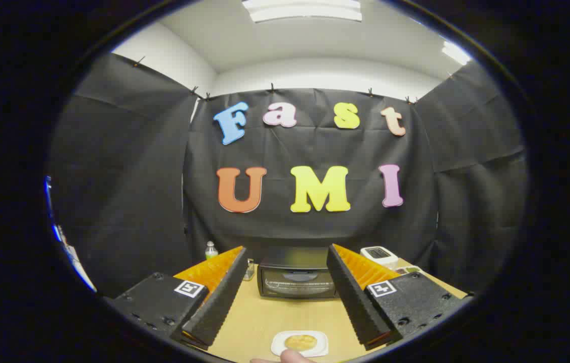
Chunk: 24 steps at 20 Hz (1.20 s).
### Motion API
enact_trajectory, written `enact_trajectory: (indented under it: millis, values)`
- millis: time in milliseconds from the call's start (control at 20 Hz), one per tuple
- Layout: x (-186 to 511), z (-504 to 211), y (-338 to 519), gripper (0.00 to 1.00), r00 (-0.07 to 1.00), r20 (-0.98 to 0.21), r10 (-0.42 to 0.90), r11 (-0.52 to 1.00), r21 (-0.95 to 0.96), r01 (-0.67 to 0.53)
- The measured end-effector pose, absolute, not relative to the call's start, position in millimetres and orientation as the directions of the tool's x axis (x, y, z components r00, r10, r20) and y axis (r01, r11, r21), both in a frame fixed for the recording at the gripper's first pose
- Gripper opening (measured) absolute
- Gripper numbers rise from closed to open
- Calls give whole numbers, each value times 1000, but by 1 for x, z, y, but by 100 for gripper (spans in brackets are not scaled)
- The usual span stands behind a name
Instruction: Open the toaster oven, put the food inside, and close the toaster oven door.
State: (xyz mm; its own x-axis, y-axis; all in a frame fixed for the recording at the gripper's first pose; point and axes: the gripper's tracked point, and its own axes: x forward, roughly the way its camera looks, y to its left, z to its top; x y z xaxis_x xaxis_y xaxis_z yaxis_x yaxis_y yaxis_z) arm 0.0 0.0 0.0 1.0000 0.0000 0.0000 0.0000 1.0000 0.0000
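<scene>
Gripper [287, 292] hovered above the table with its two ribbed black fingers [222, 295] spread wide apart, nothing clamped between them. Wooden table [259, 322] ran beneath and ahead of the fingers. Toaster oven [297, 277] sat at 12 o'clock from the fingers, beyond their tips, against the black cloth wall, door closed. White device [379, 255] stood at roughly 1 o'clock, beyond the right finger; its kind could not be made out, possibly a scale. White plate [300, 344] lay at 6 o'clock, between the finger bases, carrying the round golden food [300, 342]. Small bottle [211, 250] stood at 11 o'clock, beyond the left finger. Fingertip of a person [292, 357] touched the table just beside the plate's near rim.
</scene>
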Motion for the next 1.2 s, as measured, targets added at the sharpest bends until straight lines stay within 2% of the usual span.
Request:
enact_trajectory:
  millis: [450, 1200]
  values:
    - [7, 0, -1, 100, 1000, 21, -16, 1000, 0, 16]
    - [31, -34, -24, 100, 999, -38, -22, 999, 40, 24]
